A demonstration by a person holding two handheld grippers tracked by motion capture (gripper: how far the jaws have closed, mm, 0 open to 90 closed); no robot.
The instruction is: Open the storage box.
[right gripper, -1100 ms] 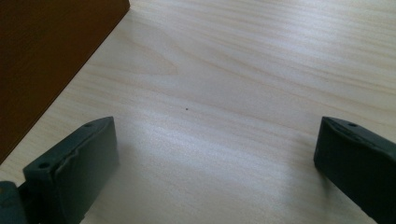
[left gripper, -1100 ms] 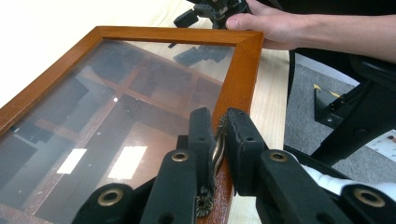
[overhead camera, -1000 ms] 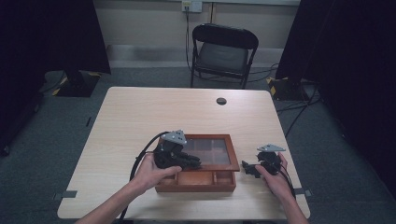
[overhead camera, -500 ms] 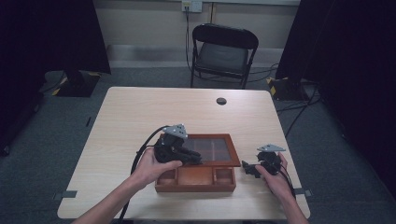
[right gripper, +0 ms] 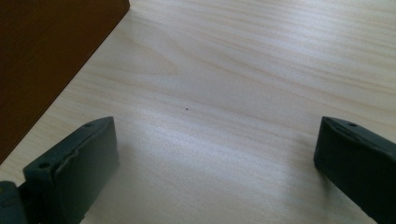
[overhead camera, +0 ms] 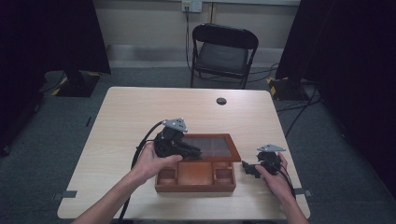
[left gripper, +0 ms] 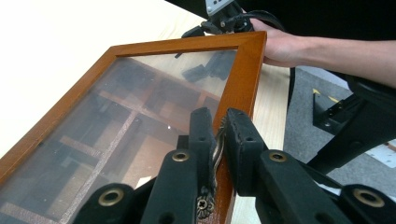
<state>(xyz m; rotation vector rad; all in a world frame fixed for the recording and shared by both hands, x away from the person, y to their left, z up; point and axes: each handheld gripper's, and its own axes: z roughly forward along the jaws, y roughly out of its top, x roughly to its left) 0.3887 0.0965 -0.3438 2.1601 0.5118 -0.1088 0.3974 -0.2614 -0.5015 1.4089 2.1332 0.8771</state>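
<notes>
— Pale wood tabletop, grey carpet around it, a black folding chair at the far side. What's on it?

— One wooden box near the person's edge, with small compartments inside and a glass lid in a wooden frame, raised partway at a tilt.

— Who holds the lid?

— The left gripper. Its jaws are pinched tight on a small brass handle at the lid's front rim (the metal shows squeezed between the two pads).

— And the other one?

— The right gripper rests just beside the box's right end, on the table. Its jaws stand wide apart over bare wood, with nothing between them.
</notes>
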